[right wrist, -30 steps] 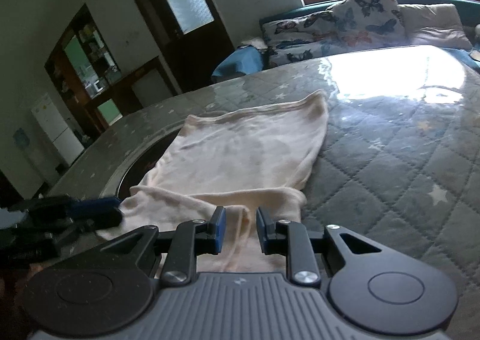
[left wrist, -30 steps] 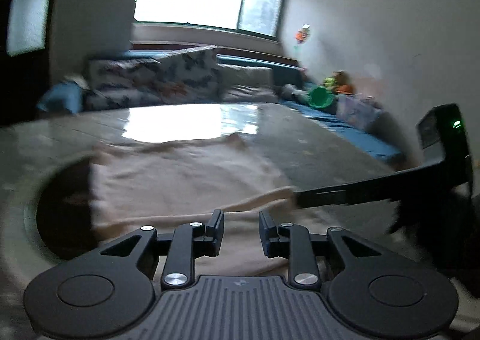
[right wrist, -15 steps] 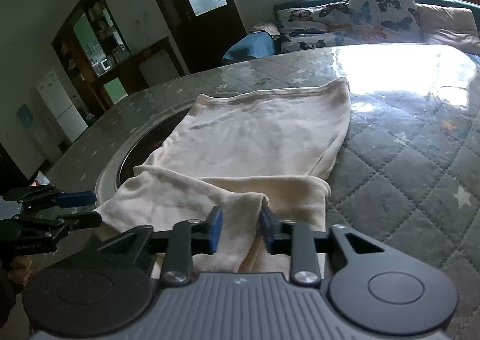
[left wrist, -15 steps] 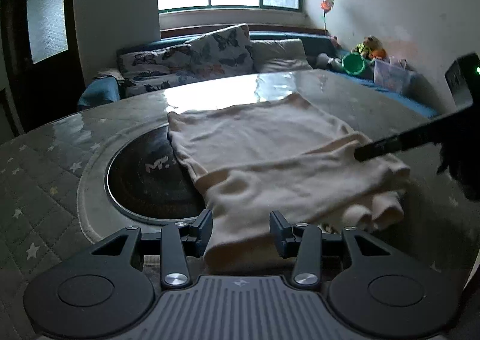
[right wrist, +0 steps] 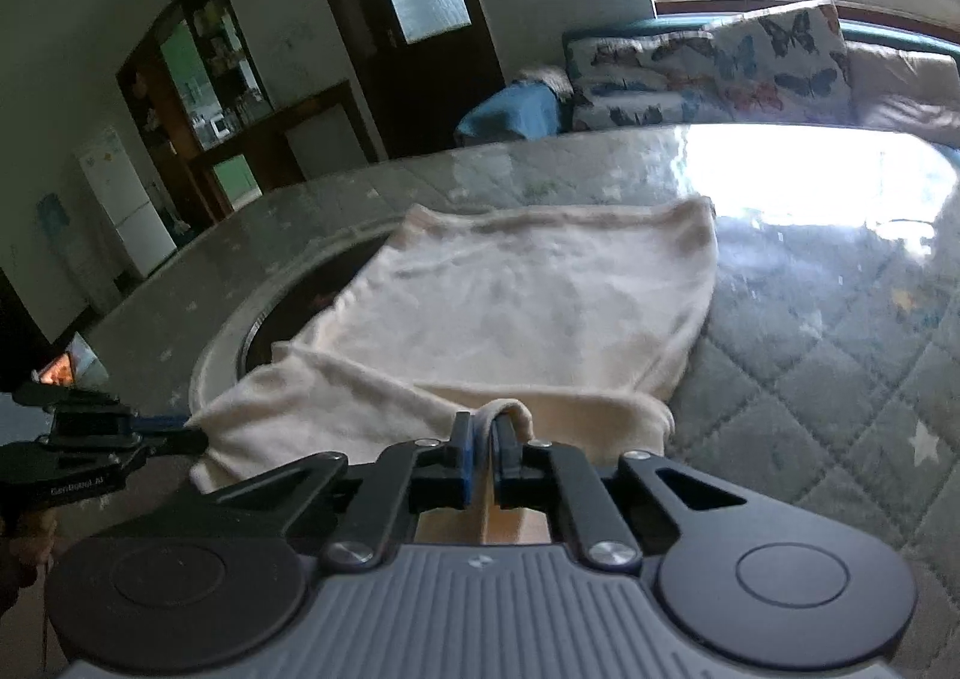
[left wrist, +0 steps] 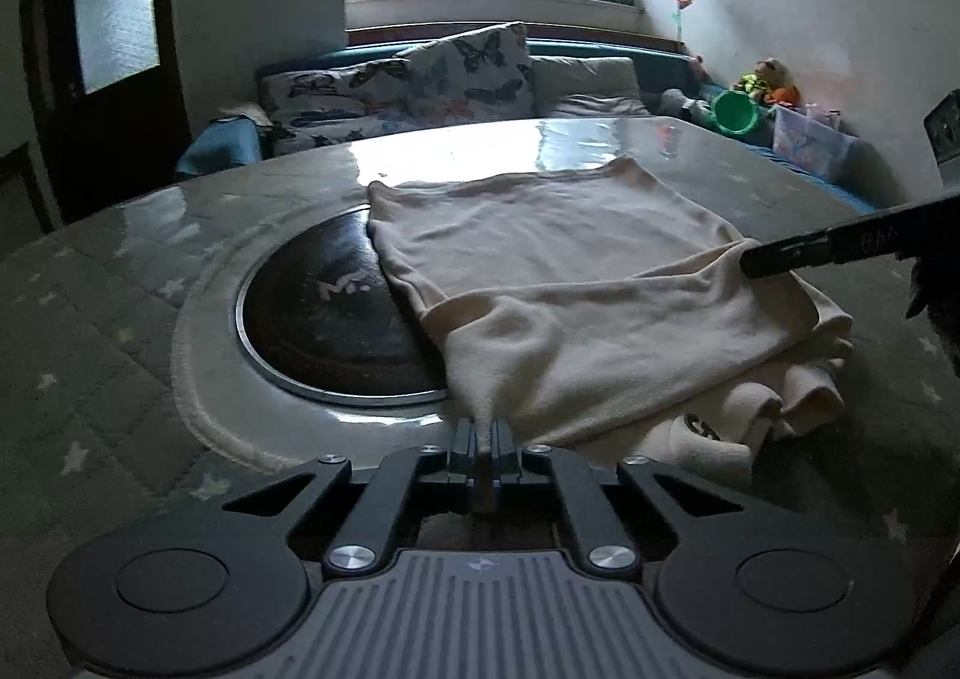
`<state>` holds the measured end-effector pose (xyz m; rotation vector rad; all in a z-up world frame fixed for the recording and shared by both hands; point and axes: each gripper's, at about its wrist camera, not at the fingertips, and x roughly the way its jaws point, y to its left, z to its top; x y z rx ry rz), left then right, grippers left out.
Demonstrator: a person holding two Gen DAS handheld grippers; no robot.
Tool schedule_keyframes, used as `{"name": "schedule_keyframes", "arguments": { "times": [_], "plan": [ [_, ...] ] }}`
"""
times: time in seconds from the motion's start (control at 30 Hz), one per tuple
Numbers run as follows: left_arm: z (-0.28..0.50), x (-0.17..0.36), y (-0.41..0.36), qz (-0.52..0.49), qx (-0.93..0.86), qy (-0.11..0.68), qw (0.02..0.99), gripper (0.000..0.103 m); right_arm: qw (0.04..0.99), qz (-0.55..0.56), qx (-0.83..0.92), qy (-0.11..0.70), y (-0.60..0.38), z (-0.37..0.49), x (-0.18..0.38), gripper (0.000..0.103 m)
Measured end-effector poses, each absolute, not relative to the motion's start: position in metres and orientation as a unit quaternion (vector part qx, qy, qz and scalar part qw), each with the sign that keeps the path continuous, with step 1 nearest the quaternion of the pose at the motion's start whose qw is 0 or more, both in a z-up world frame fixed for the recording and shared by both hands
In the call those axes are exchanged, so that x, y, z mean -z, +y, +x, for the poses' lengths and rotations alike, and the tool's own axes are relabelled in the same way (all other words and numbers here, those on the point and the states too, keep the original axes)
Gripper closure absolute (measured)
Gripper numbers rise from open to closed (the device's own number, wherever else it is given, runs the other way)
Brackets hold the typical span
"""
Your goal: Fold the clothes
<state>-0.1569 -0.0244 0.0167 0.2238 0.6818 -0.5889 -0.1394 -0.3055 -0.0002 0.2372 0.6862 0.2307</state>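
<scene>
A cream garment [left wrist: 564,271] lies on the quilted table, its near part folded back over itself. My left gripper [left wrist: 483,439] is shut on the near left corner of the fold. My right gripper [right wrist: 480,439] is shut on the near right part of the same fold of the garment [right wrist: 528,313]. The right gripper also shows at the right edge of the left wrist view [left wrist: 840,247], and the left gripper at the left edge of the right wrist view [right wrist: 120,439].
A round dark inset plate [left wrist: 336,319] sits in the table, partly under the garment. A sofa with butterfly cushions [left wrist: 468,79] stands behind the table. Toys and a green bucket [left wrist: 735,112] are at the back right. A dark door [right wrist: 414,7] and a fridge [right wrist: 126,199] are to the left.
Both grippers have closed on the near folded edge of the garment. The fold is pinched into a raised peak at each gripper.
</scene>
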Motion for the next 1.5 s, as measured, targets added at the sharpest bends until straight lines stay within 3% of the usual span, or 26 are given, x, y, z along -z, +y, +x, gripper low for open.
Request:
{"name": "schedule_keyframes", "arguments": {
  "times": [0.17,0.33,0.57,0.77,1.07,1.33,1.5],
  "plan": [
    [-0.158,-0.017,-0.017,0.111,0.278,0.355,0.886,0.096,0.929,0.107,-0.112,0.337,-0.306,-0.136,0.003,0.095],
    [-0.151,-0.029,-0.012,0.108,0.286,0.360,0.881,0.082,0.925,0.113,-0.107,0.347,-0.313,-0.137,0.009,0.090],
    [-0.123,-0.053,-0.036,0.075,0.315,0.311,0.894,0.084,0.938,0.089,-0.113,0.316,-0.308,-0.140,-0.004,0.088],
    [-0.078,-0.021,-0.064,0.058,0.319,0.350,0.879,0.086,0.932,0.065,-0.146,0.324,-0.294,-0.136,0.002,0.088],
    [-0.072,-0.007,-0.049,0.051,0.305,0.356,0.882,0.085,0.928,0.048,-0.143,0.341,-0.299,-0.135,0.010,0.089],
    [-0.083,-0.013,-0.056,0.102,0.309,0.335,0.884,0.083,0.922,0.022,-0.161,0.352,-0.299,-0.146,0.010,0.089],
    [-0.124,-0.028,-0.051,0.178,0.372,0.292,0.863,0.074,0.916,-0.042,-0.188,0.352,-0.298,-0.169,-0.006,0.084]
  ]
}}
